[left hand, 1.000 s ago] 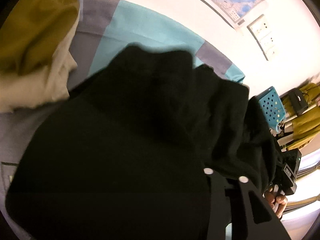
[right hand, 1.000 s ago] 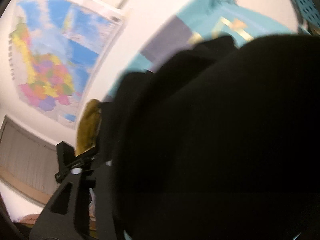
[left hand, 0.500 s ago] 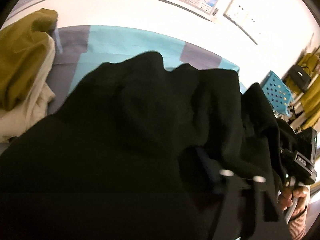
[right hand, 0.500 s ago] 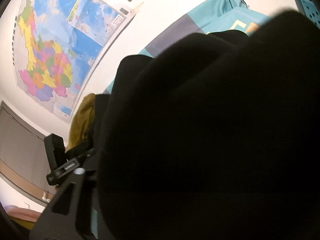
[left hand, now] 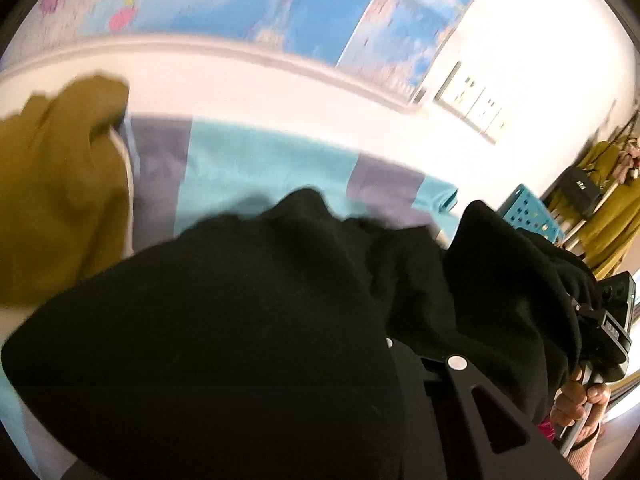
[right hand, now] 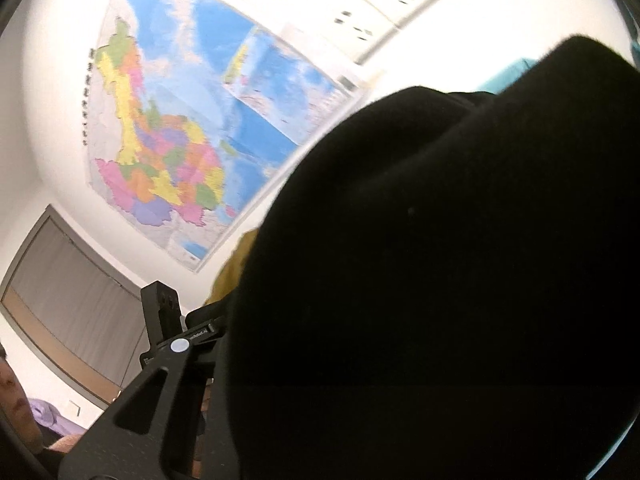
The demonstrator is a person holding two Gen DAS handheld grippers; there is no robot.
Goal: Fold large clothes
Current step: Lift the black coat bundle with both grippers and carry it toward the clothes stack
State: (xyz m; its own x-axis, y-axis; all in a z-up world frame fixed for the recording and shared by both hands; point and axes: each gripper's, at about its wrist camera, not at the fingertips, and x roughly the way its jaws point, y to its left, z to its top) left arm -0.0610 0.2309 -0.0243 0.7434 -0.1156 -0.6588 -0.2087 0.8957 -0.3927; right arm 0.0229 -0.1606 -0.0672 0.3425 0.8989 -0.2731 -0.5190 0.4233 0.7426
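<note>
A large black garment [left hand: 248,320] hangs bunched over both grippers and fills most of each view; in the right wrist view [right hand: 440,280] it covers the right half. My left gripper [left hand: 384,344] is shut on the black garment; only its right finger [left hand: 460,408] shows. My right gripper [right hand: 224,344] is shut on the same garment; only its left finger [right hand: 152,408] shows. The right gripper's body [left hand: 612,328] shows at the left view's right edge, under the cloth.
A bed with a teal and grey cover [left hand: 260,168] lies below. A mustard garment [left hand: 52,184] on a cream one sits at its left. A blue perforated basket [left hand: 532,216] stands at the right. A map [right hand: 180,140] hangs on the wall.
Both grippers have lifted and tilted up with the black garment. The wall map now fills more of both views and the bed has dropped lower.
</note>
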